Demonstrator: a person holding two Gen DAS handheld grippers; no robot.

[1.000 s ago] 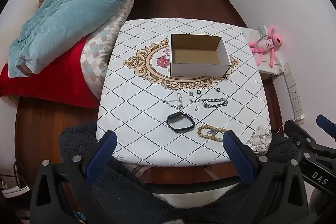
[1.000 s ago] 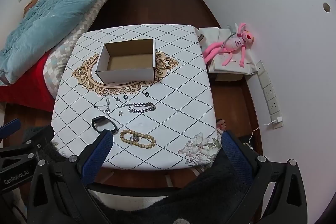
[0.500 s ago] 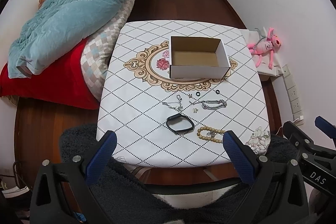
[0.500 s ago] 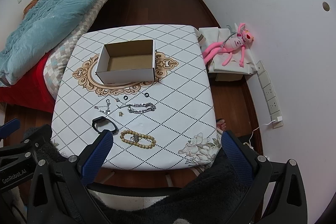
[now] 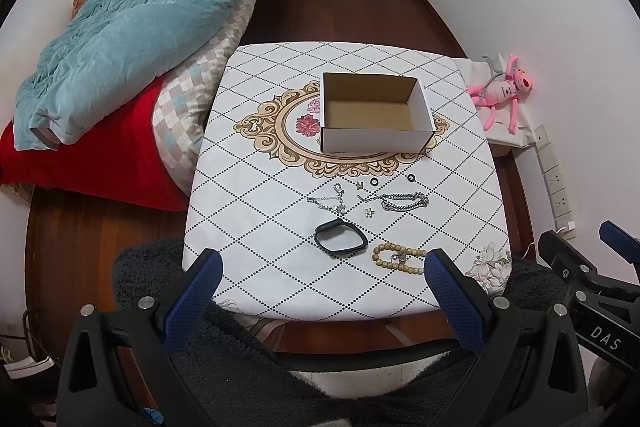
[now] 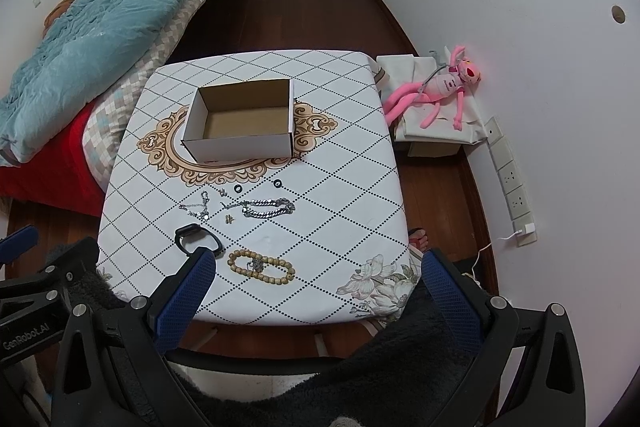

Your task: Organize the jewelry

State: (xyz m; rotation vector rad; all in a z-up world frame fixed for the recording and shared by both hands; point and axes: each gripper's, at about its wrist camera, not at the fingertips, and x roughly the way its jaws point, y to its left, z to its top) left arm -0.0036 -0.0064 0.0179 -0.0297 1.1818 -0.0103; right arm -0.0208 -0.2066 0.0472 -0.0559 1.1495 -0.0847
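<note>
Looking down from my left wrist cam, nothing blocks the jewelry: an open white cardboard box with a brown inside (image 5: 376, 117) sits mid-frame, and below it the pieces lie loose on the square table with its white diamond-pattern cloth (image 5: 248, 227). There's a chunky silver chain bracelet (image 5: 404, 202), a thin silver chain (image 5: 330, 201), two small black rings (image 5: 374, 181) near the box, a black oval band (image 5: 340, 243) and a tan wooden bead bracelet (image 5: 396, 259) lowest of all, all apart from the box.

Around it: a rumpled teal quilt (image 5: 132, 23) on a bed at upper left, a red blanket (image 5: 92, 151) under it, a pink plush toy (image 5: 504, 91) by the white wall at right, dark wood floor beyond.

Both tools hang back at the bottom edge, over dark fuzzy fabric (image 5: 248, 367). My left gripper (image 5: 320, 281) is spread wide and carries nothing; the right gripper (image 6: 318, 279) is the same, wide apart and unloaded, its left finger (image 6: 188, 291) overlapping the black band in that view.
</note>
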